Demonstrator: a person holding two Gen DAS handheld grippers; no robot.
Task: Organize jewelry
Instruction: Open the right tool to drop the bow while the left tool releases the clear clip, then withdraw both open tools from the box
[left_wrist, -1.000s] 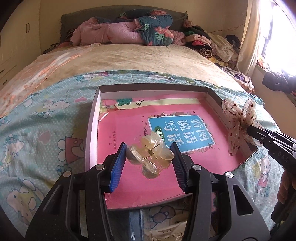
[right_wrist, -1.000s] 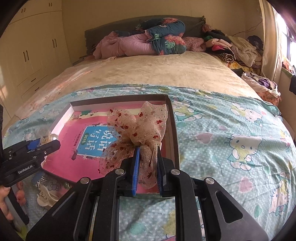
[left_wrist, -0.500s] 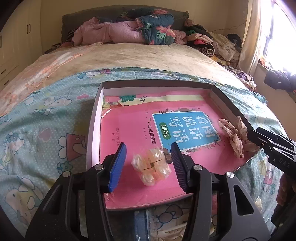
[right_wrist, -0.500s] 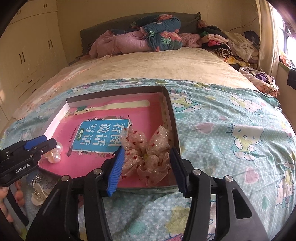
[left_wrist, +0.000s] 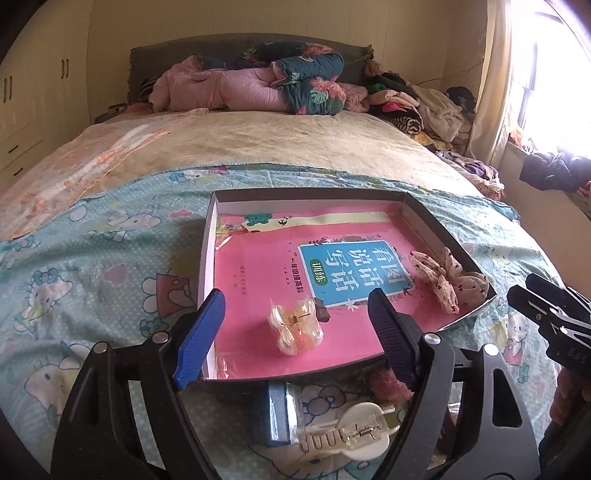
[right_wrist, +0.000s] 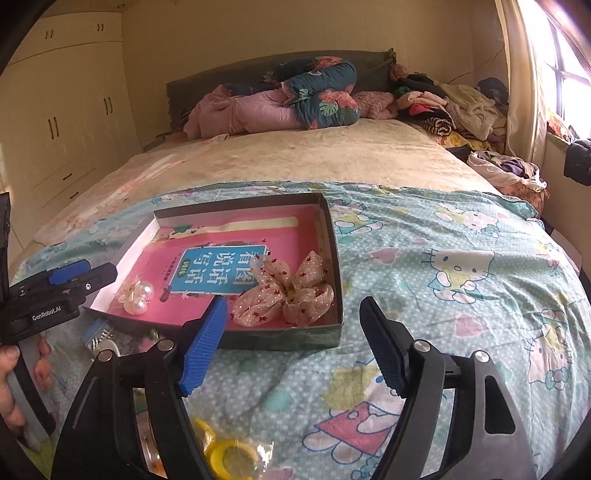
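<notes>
Left wrist: both jaws, just opened wide and empty, hang over the tray's (left_wrist: 428, 218) near rim.

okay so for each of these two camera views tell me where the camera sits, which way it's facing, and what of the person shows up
Left wrist: sits on the left hand-held gripper, looking forward and down at the near left of the box; its open fingers flank the pearl hair clip; the right hand-held gripper shows at the right edge.
Right wrist: sits on the right hand-held gripper, looking forward and down at the box's near right corner and the fabric bow; the person's hand holding the left hand-held gripper shows at left.
Shared: box, pink book, clip, bow, bed.
</notes>
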